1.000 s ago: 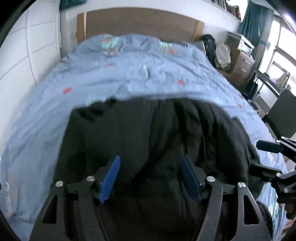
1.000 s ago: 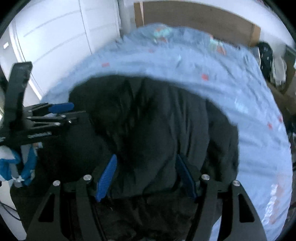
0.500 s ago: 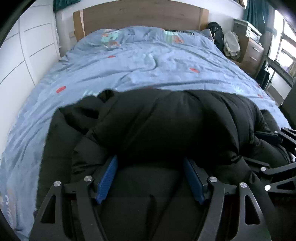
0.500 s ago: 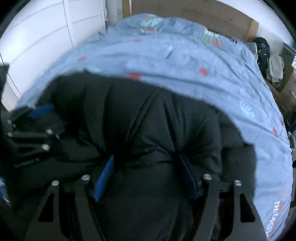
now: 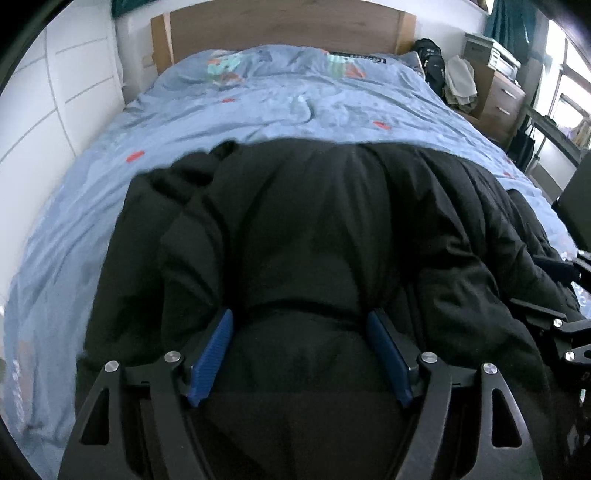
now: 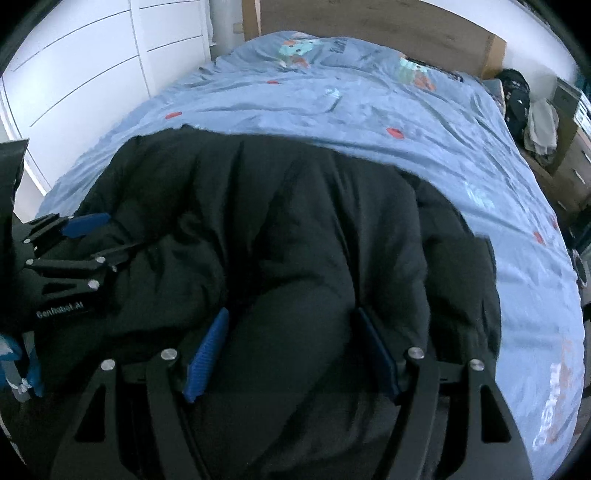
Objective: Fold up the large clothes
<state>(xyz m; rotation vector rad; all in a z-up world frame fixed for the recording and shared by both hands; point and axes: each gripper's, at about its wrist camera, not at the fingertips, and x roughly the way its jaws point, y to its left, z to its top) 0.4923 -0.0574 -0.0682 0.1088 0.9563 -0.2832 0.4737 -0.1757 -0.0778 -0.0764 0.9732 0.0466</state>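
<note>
Left wrist view takes in the bed (image 5: 295, 107) ahead of the tool, its blue cover running up to a wooden headboard (image 5: 280, 29). Nearer, a black jacket (image 5: 295, 229) lies bunched across the bed's near end and fills the space straight in front of the fingers. Off to the tool's right this view alone shows a window (image 5: 569, 88) and a teal curtain (image 5: 506, 18). The dresser (image 5: 498, 96) also to the right appears in both views.

Right wrist view shows the same bed (image 6: 369, 107) and jacket (image 6: 295, 229), and it alone shows white cabinet doors (image 6: 92, 62) to the tool's left.

The left gripper (image 5: 300, 325) has its blue pads (image 5: 212, 354) spread wide, with a thick roll of jacket bulging between them and pressing both pads. The right gripper (image 6: 290, 321) stands the same way, fingers wide apart around a padded fold. Whether either one is squeezing the fabric or merely resting against it, I cannot tell.

From the right wrist view the left gripper (image 6: 99, 236) sits at the tool's left, against the jacket's edge, and its black body reads "GenRobot.AI". White lettering on the cover at lower right is too warped to read. From the left wrist view the right gripper (image 5: 561, 291) shows only partly, at the far right.
</note>
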